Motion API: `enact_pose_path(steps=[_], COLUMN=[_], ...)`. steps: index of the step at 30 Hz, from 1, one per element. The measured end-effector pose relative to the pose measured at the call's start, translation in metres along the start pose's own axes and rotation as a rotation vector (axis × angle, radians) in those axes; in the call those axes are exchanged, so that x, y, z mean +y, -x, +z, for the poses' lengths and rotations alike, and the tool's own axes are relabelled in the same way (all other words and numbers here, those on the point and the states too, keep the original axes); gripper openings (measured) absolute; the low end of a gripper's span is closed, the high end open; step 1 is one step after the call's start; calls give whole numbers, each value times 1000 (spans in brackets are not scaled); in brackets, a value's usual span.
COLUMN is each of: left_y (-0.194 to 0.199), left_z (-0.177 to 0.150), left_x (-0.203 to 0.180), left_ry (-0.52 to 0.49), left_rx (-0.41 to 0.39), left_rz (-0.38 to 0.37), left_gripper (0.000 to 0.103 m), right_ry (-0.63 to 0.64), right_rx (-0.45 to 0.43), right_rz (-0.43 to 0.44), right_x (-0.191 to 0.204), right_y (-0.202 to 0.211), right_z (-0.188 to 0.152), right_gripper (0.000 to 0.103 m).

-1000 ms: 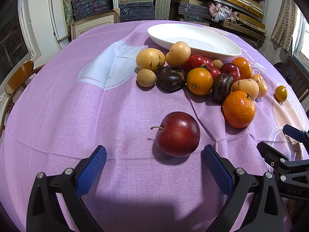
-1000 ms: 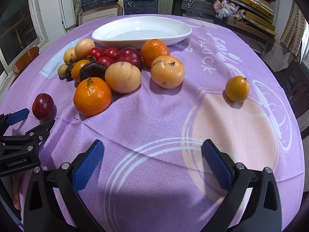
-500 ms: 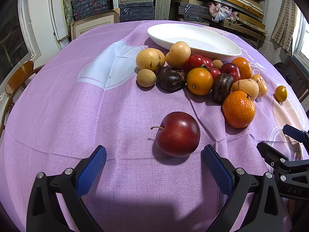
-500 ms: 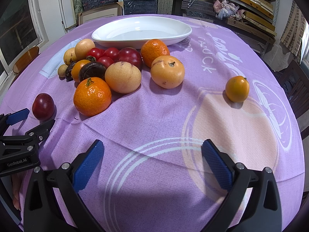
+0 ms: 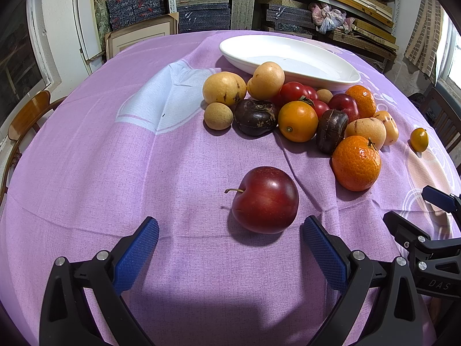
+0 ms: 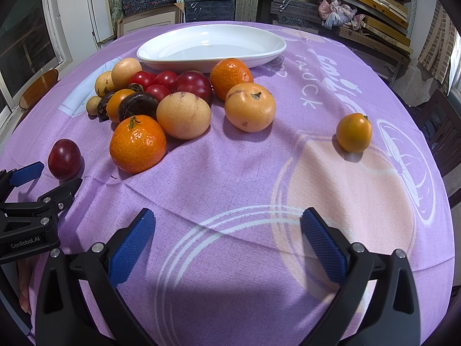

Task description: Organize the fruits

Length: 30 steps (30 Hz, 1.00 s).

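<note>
A dark red plum [image 5: 265, 199] lies alone on the purple cloth just ahead of my left gripper [image 5: 230, 239], which is open and empty. It also shows in the right wrist view [image 6: 64, 159]. A heap of several fruits, with a mandarin [image 5: 356, 162] at its near end, lies before an empty white oval dish [image 5: 343, 70]. My right gripper [image 6: 227, 233] is open and empty over bare cloth. A small orange fruit [image 6: 353, 132] lies apart to its far right. The dish [image 6: 270, 50] stands behind the heap.
The round table's purple cloth [image 5: 100, 158] has folds near the plum. A wooden chair [image 5: 27, 115] stands at the left edge, another chair [image 6: 440, 132] at the right. Shelves with boxes [image 5: 201, 11] fill the back wall.
</note>
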<state>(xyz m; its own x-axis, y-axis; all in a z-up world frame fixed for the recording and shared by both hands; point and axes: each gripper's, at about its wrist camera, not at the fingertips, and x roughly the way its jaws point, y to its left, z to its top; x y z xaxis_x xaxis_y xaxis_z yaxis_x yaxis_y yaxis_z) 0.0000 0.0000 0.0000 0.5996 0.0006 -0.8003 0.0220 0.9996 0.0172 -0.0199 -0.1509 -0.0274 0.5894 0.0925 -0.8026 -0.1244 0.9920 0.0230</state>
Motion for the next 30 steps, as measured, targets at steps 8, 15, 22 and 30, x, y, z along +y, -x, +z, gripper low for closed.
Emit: enact_pose_path(steps=[8, 15, 22, 30], left_y=[0, 0, 0, 0], left_z=[0, 0, 0, 0], left_x=[0, 0, 0, 1], left_ry=[0, 0, 0, -15], left_rx=[0, 0, 0, 0], left_rz=[0, 0, 0, -9], left_gripper=[100, 100, 100, 100], right_ry=[0, 0, 2, 45], right_rx=[0, 0, 0, 2], right_rz=[0, 0, 2, 27], right_x=[0, 0, 0, -2], right_y=[0, 0, -1, 0], right_z=[0, 0, 0, -1], right_gripper=[99, 99, 99, 99])
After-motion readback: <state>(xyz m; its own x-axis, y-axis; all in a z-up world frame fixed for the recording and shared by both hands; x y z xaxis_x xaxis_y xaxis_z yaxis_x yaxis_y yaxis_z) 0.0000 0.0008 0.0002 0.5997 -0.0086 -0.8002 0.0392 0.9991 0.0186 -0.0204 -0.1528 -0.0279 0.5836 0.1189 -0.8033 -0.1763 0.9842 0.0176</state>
